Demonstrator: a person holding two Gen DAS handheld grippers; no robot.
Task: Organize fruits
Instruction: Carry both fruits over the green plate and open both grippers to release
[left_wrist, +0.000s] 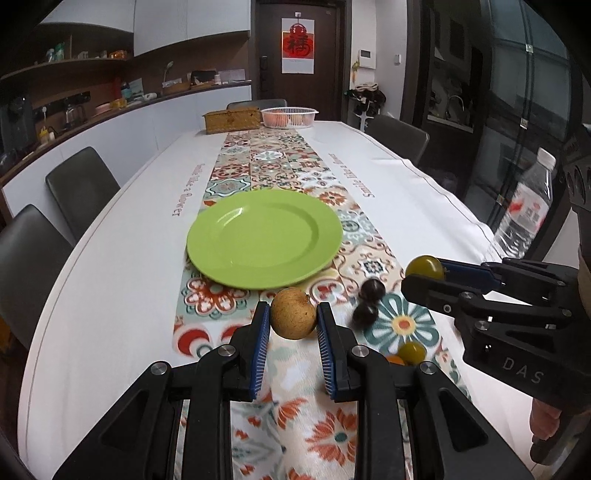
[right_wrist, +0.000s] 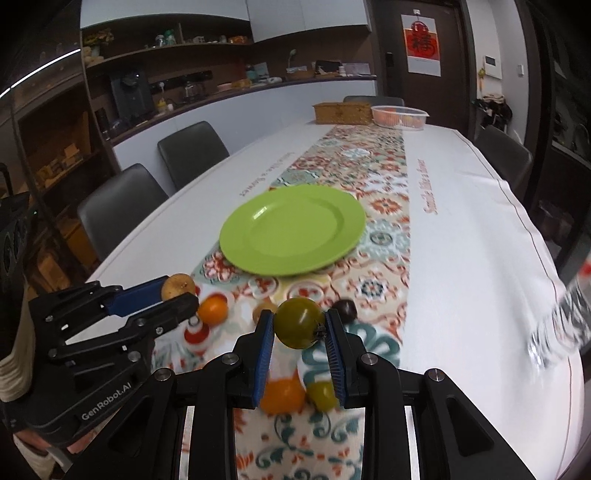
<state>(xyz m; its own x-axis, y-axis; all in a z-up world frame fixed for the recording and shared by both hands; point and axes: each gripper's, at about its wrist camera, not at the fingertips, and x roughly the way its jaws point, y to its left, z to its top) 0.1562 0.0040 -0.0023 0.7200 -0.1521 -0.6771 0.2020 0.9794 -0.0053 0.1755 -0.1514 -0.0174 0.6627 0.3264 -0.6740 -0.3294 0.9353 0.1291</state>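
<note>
My left gripper (left_wrist: 293, 317) is shut on a tan round fruit (left_wrist: 293, 313), held above the patterned runner just short of the green plate (left_wrist: 264, 236). It also shows in the right wrist view (right_wrist: 177, 291), with the tan fruit (right_wrist: 178, 286) in it. My right gripper (right_wrist: 299, 328) is shut on an olive-green tomato (right_wrist: 299, 323), held above the runner near the plate (right_wrist: 291, 230); it shows in the left wrist view (left_wrist: 424, 273) too. Loose on the runner lie two dark fruits (left_wrist: 369, 299), an orange fruit (right_wrist: 212, 310), another orange one (right_wrist: 282, 395) and a green one (right_wrist: 323, 395).
A wicker box (left_wrist: 232, 119) and a white basket (left_wrist: 289, 116) holding orange fruit stand at the table's far end. A plastic water bottle (left_wrist: 524, 210) stands at the right edge. Grey chairs (left_wrist: 79, 188) line the left side.
</note>
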